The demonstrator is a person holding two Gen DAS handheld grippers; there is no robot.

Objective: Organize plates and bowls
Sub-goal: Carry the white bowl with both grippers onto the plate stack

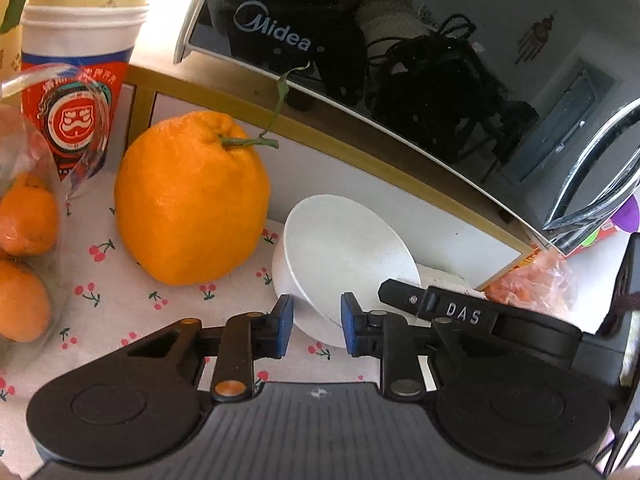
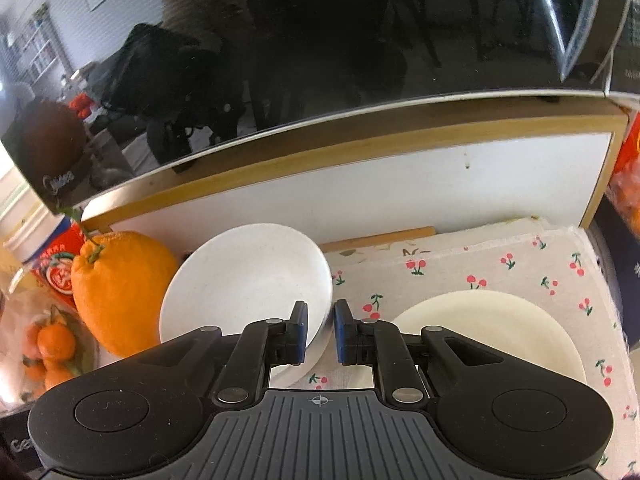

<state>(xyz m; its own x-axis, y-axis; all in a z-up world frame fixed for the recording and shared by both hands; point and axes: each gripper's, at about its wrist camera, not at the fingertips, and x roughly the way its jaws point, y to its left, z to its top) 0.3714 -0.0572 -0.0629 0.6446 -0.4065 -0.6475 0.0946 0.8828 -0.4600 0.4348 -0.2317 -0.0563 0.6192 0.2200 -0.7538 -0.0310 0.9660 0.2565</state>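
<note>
While both grippers angle down toward the cherry-print cloth [image 2: 500,276], we note the white bowl [image 2: 248,280] tilted beside the large orange [image 2: 120,292], under the black microwave [image 2: 320,60]. The right gripper [image 2: 320,330] straddles its rim, pads apart, not pressing. The left gripper [image 1: 317,326] likewise brackets the rim unclamped. A cream plate [image 2: 492,328] lies flat nearby.
</note>
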